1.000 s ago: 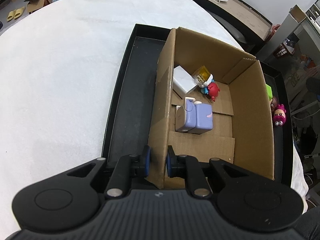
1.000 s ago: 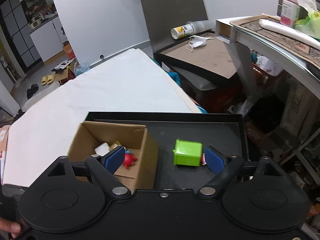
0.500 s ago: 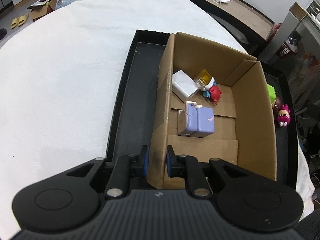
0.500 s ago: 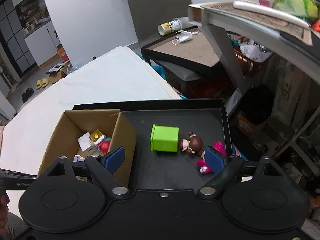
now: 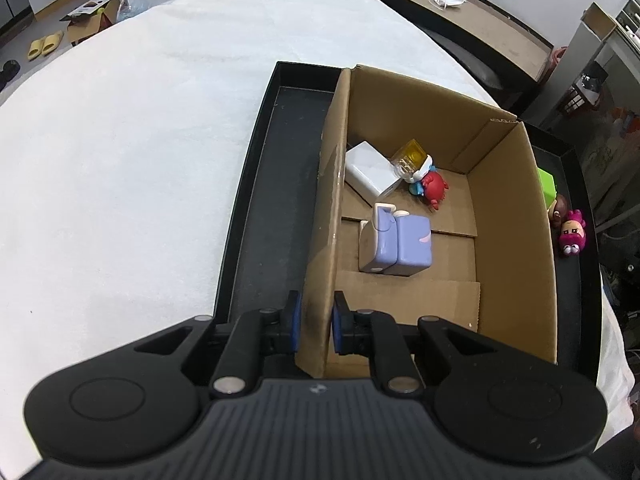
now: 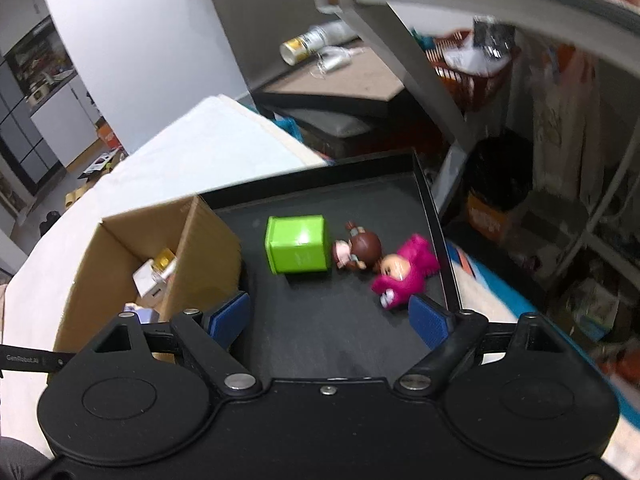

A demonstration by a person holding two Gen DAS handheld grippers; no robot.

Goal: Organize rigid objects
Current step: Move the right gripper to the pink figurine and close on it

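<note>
Cardboard box [image 5: 516,240]: open-topped, standing inside the black tray [image 5: 260,208], toward the tray's left part; its left wall is caught between the left gripper's pads.
Box contents: a lilac block-shaped toy [image 5: 396,242] near the middle of the floor, a white box [image 5: 370,172] tilted against the left wall, a small clear cube with a yellow top [image 5: 408,158] leaning on it, and a red and blue figurine [image 5: 430,188] just beside these.
Green cube [image 6: 298,243]: on the tray floor right of the cardboard box, apart from it; in the left wrist view only a corner shows past the box's right wall.
Brown-haired figurine [image 6: 358,249]: lying on the tray, touching the green cube's right side.
Pink figurine [image 6: 404,274]: lying just beside the brown-haired one, near the tray's right rim; somewhat blurred.
Left gripper [image 5: 314,322]: blue pads pressed nearly together, pinching the near end of the cardboard box's left wall.
Right gripper [image 6: 330,318]: fingers spread wide, holding nothing, hovering above the tray floor on the near side of the green cube and the two figurines; the left pad sits close to the box's right wall.
Tabletop [image 5: 120,140]: covered in white cloth, carrying the tray.
</note>
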